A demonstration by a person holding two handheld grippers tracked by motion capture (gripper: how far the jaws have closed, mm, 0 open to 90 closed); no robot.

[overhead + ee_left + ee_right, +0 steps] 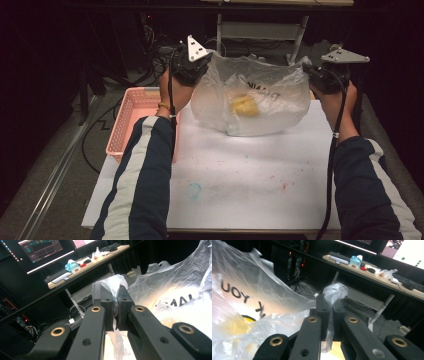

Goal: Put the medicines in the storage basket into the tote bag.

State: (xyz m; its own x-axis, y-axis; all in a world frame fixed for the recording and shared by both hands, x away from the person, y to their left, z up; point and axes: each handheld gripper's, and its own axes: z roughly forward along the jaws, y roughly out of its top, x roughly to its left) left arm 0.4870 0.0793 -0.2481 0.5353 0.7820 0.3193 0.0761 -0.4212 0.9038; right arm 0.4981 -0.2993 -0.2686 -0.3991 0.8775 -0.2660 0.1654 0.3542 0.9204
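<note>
Upper centre of the high view, I hold the thin translucent plastic bag (252,97) by its handles, left gripper (113,298) and right gripper (331,306) each pinching one; limp, slippery, light.

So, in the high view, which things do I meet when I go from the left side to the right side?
pink basket → left gripper, shut on a bag handle → clear plastic bag with a yellow thing inside → right gripper, shut on the other handle.
</note>
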